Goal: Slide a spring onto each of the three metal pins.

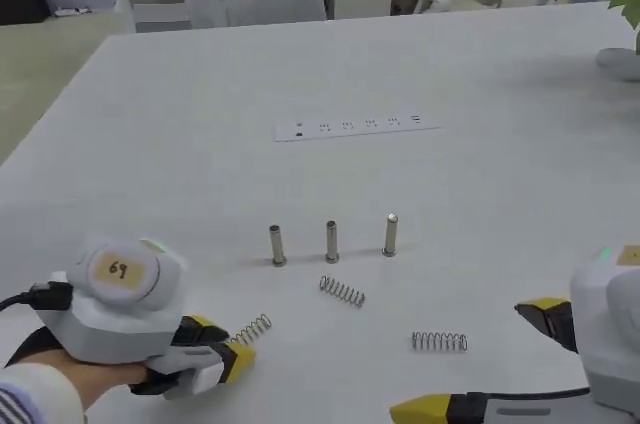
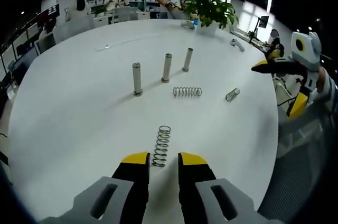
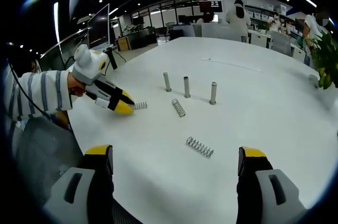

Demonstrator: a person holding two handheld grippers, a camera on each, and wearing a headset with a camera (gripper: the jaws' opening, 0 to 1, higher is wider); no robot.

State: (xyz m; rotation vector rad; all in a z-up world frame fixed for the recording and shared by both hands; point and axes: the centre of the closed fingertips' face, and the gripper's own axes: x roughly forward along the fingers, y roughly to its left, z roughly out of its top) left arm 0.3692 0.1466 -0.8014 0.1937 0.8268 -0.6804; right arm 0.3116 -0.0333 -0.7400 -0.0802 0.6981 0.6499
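The left gripper (image 2: 163,159) is held narrowly parted, the end of one spring (image 2: 161,146) lying between its tips. The right gripper (image 3: 176,151) is spread wide; a second spring (image 3: 199,147) is seen just ahead, three pins (image 3: 186,87) beyond.

Left gripper (image 1: 238,352): grey-white shell, yellow-tipped black jaws — label 69 — striped sleeve (image 3: 39,94).

Seen from my remote station: the right tongs (image 1: 470,357) run off the head view's lower right corner. The nearest spring (image 1: 252,328) reaches the left tongs (image 1: 235,346), contact unclear. The power strip (image 1: 355,127) markings are too small to read.
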